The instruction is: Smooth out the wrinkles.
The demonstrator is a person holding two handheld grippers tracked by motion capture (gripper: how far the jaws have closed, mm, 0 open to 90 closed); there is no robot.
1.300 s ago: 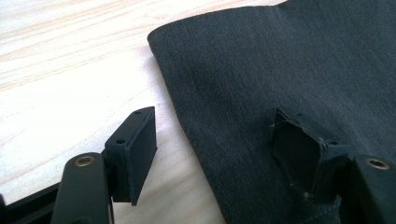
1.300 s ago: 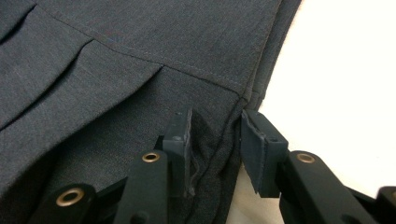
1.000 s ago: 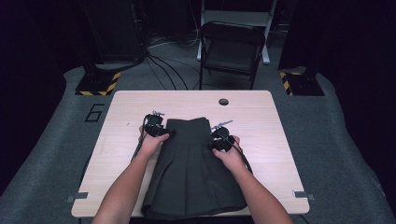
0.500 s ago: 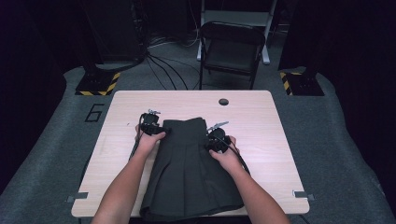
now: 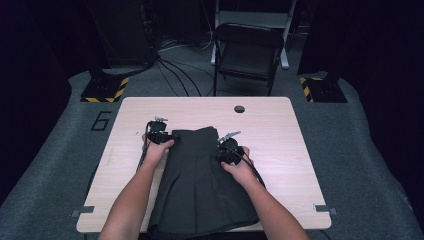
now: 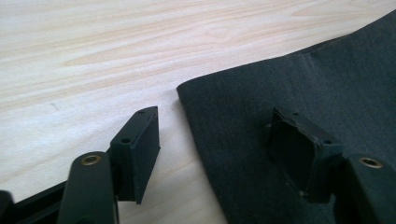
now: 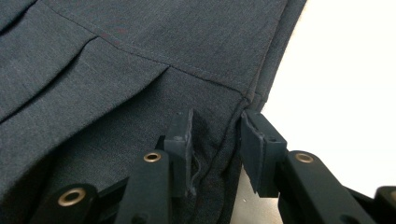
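A dark pleated skirt (image 5: 200, 185) lies flat on the wooden table (image 5: 280, 130), waistband away from the person. My left gripper (image 5: 167, 137) is at the waistband's left corner. In the left gripper view its jaws (image 6: 212, 116) straddle the skirt's edge (image 6: 280, 88), one pad on bare wood (image 6: 93, 46) and one over the cloth. They have just been closing and still stand apart. My right gripper (image 5: 222, 150) is at the skirt's right side. In the right gripper view it (image 7: 217, 116) stands partly closed around a bunched ridge of the side seam (image 7: 116, 60), and a gap remains.
A round hole (image 5: 239, 109) is in the tabletop near the far edge. A black folding chair (image 5: 247, 50) stands behind the table, with cables on the floor. Bare wood lies left and right of the skirt. The hem hangs at the near edge.
Both hands have edged slightly to the left along the waistband. The skirt lies as before.
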